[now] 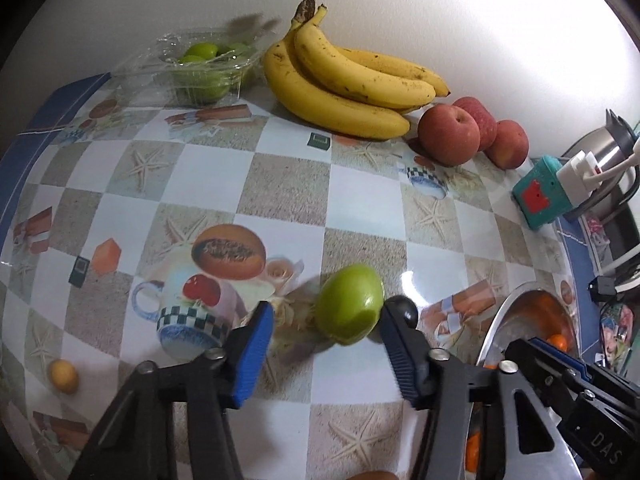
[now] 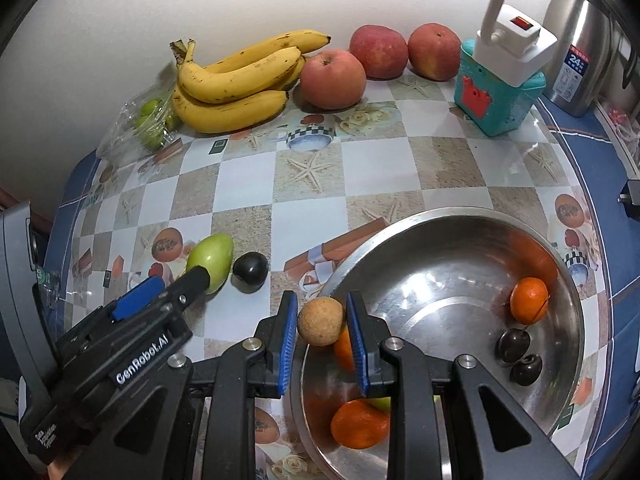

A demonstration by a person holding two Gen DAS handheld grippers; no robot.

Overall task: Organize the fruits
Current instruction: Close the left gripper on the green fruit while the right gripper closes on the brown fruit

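**Step in hand: placing the loose fruit in the bowl**

1. Right gripper (image 2: 321,300): it is clamped on a small tan fruit (image 2: 321,321), which sits at the near rim of the steel bowl (image 2: 440,213). Carry the fruit past the rim and over a bare part of the bowl floor before releasing. Release low, because a round fruit dropped from height is likely to bounce or strike the oranges (image 2: 529,300) already inside.

2. Left gripper (image 1: 326,312): its jaws stand apart around a green fruit (image 1: 348,304) that lies on the table (image 1: 360,184). The fruit is against, or nearly against, the right-hand pad, and a gap shows at the left-hand pad, so it is not yet gripped. Centre the fruit between the pads before closing. An off-centre squeeze would probably push it sideways on the glossy cloth.

3. A small dark fruit (image 1: 402,308) lies just beside the green one, at the outer side of the right-hand finger. Keep that finger from nudging it (it looks free to roll).

**Condition of the fruit**

- Green fruit: egg-shaped, smooth and shiny, apparently firm, so light pressure should be enough.
- Tan fruit: round, matt and rough-skinned, and smaller than the green one.
- The bowl also holds dark plum-like fruit.
- Bananas (image 2: 232,84) and apples (image 2: 333,79) lie by the wall, well apart from the bowl.
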